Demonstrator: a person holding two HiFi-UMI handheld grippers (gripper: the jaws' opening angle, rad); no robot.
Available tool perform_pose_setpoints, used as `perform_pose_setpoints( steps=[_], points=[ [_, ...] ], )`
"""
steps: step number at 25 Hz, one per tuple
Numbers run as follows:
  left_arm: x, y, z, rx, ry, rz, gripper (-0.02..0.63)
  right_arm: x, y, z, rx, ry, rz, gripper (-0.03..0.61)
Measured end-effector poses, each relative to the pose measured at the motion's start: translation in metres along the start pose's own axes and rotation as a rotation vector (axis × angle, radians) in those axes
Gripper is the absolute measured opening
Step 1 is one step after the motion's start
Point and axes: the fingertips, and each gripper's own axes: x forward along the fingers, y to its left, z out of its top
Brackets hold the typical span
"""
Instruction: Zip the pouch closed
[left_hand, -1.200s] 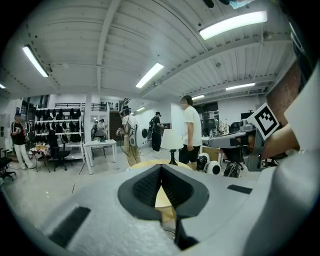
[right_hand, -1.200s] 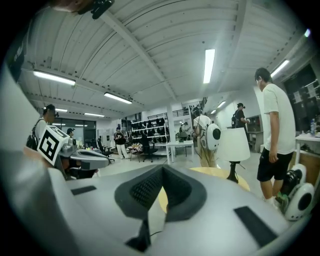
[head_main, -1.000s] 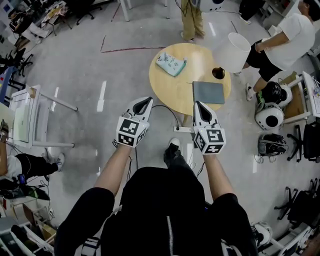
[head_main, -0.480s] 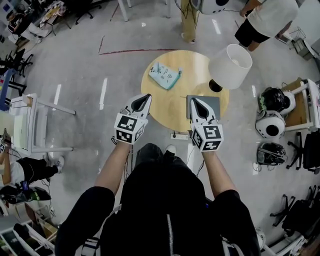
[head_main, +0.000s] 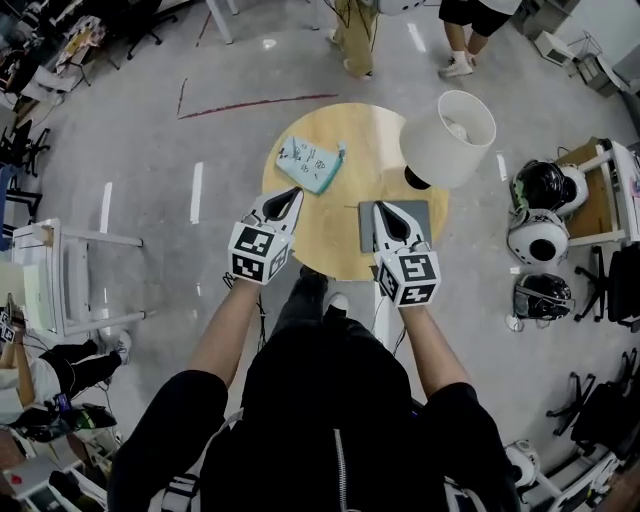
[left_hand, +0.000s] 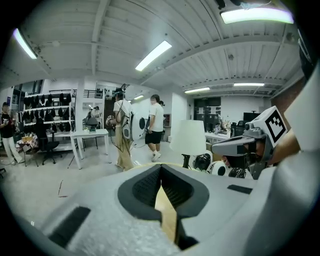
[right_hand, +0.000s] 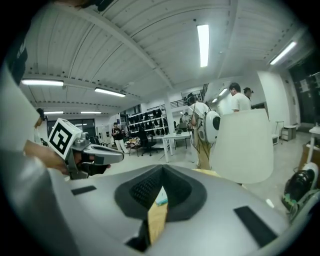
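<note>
The pouch (head_main: 310, 164), pale teal with a small print, lies on the far left part of a round wooden table (head_main: 365, 140). My left gripper (head_main: 293, 192) is shut and empty, its tip over the table's near left edge, just short of the pouch. Shut and empty as well, my right gripper (head_main: 384, 206) hovers over a grey flat pad (head_main: 415, 222) on the table's near right. In the right gripper view a sliver of the pouch (right_hand: 161, 198) shows through the slit between the jaws. The left gripper view shows only bare table wood (left_hand: 166, 215) there.
A lamp with a white shade (head_main: 450, 125) stands on the table's right side. Helmets (head_main: 535, 237) lie on the floor at the right, beside a shelf. A white table (head_main: 60, 265) stands at the left. People stand beyond the round table.
Both grippers have moved forward to the table, from over the floor to over its near edge. The person at the right has walked off towards the back.
</note>
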Motion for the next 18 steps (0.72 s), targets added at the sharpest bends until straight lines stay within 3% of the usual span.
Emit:
perform_pose_setpoints(
  steps=[11,18],
  points=[
    [0.111,0.035,-0.022,-0.035,0.14,-0.104,0.008,0.057,-0.045,-0.025,0.055,0.106,-0.063,0.005],
    [0.184,0.054,-0.058,-0.084,0.283,-0.152,0.091,0.078,-0.066,-0.049,0.098,0.163,-0.118,0.005]
  ],
)
